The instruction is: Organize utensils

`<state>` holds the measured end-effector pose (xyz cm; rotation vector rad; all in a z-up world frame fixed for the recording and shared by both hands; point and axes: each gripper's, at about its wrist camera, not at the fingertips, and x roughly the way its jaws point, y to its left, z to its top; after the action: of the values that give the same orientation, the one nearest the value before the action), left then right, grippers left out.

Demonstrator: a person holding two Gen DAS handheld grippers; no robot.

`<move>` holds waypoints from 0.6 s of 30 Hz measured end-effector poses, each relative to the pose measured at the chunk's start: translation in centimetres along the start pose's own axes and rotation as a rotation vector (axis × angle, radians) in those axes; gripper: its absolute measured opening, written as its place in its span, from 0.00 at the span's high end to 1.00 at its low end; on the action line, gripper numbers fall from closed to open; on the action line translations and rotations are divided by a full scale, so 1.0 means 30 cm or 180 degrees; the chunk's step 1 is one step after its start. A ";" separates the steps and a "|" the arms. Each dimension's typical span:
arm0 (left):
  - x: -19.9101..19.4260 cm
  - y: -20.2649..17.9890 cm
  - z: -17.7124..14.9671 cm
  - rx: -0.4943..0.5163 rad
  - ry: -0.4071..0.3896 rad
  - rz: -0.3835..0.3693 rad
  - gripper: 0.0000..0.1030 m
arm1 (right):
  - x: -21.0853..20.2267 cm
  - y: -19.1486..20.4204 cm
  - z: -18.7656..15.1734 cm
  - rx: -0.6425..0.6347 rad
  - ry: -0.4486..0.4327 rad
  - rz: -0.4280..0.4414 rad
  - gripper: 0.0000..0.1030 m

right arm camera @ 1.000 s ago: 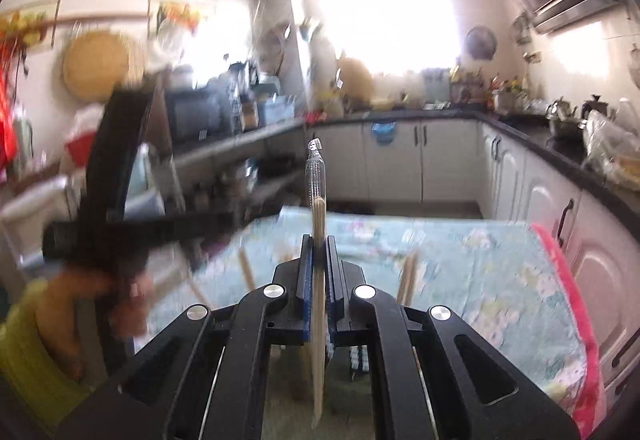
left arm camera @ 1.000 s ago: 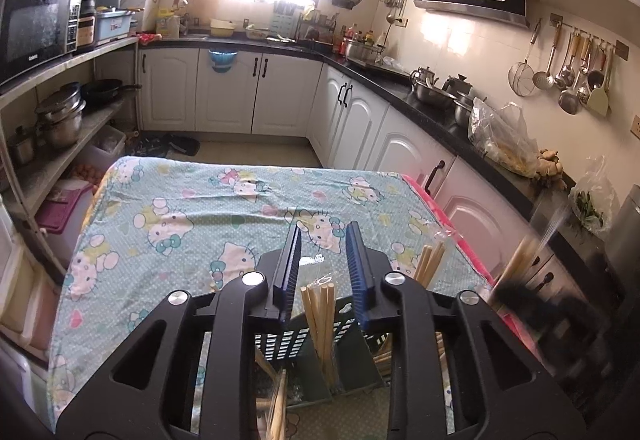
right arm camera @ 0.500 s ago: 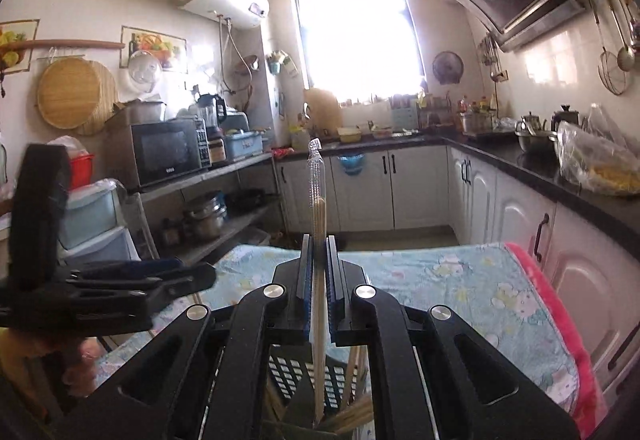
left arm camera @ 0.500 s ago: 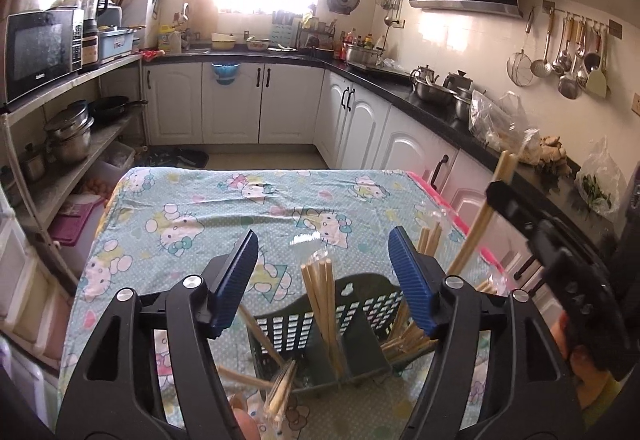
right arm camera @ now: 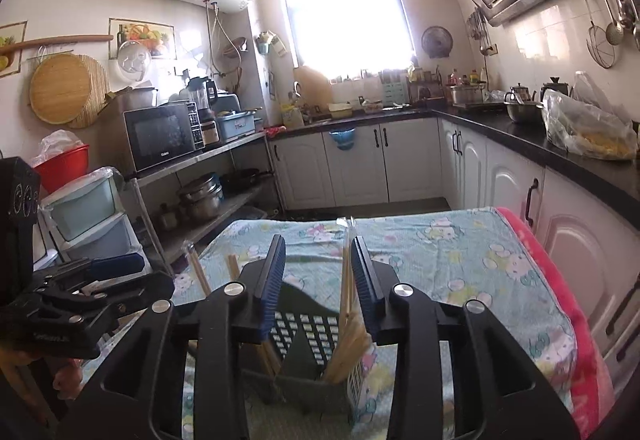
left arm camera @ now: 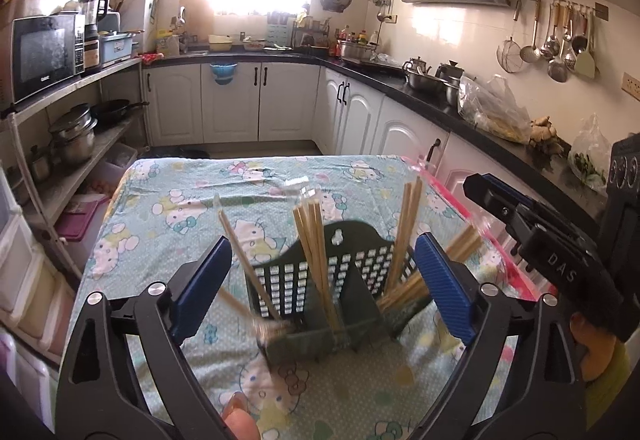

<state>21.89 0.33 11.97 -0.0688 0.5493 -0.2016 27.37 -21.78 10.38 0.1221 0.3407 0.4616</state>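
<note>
Fingers [left arm camera: 444, 292] apart; chopsticks [left arm camera: 316, 260] in basket [left arm camera: 352, 268].

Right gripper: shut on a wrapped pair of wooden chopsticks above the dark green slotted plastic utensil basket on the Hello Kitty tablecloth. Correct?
Not quite. The right wrist view shows the right gripper open, not shut: the wrapped pair of wooden chopsticks stands loose between its spread blue fingers, lower end down in the dark green slotted plastic utensil basket. The rest holds: the basket sits on the Hello Kitty tablecloth.
</note>
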 end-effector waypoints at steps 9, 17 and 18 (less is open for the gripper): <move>-0.048 0.005 -0.105 -0.0031 0.0052 0.0017 0.11 | -0.069 0.027 -0.087 -0.0061 0.0207 0.0030 0.52; -0.075 0.023 -0.181 -0.0142 0.0098 0.0049 0.10 | -0.113 0.058 -0.170 -0.0076 0.0328 0.0058 0.45; -0.077 0.024 -0.188 -0.0156 0.0104 0.0047 0.10 | -0.117 0.059 -0.179 -0.0078 0.0337 0.0056 0.43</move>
<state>17.13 1.45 8.26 -0.1092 0.5874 -0.1752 21.80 -21.59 6.73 0.0770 0.4380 0.4907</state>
